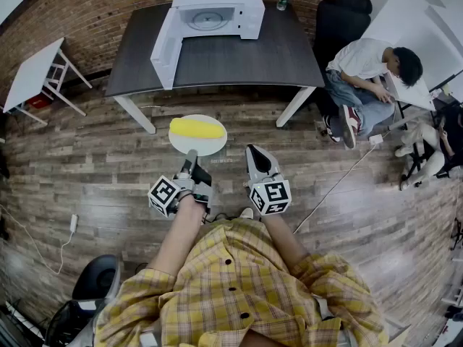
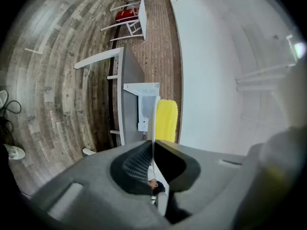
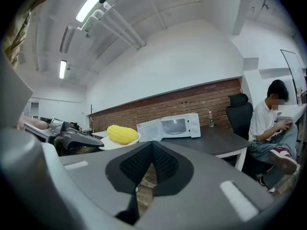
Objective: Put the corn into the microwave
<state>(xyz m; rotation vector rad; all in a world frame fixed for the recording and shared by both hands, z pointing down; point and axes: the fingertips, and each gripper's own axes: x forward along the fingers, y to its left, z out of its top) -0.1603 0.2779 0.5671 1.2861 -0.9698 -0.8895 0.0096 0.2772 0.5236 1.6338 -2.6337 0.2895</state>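
The left gripper is pinched closed on the near rim of a white plate, which shows edge-on between its jaws in the left gripper view. The corn lies on that plate, just ahead of the jaw tips, its long axis running side to side across the person (crosswise to the way forward). The microwave stands straight ahead on the dark table, well apart from the plate, with its door swung open to the left. The right gripper hangs just beside the plate without touching it, jaws together on nothing. The carry looks like the left gripper's job: forward and up to the opening.
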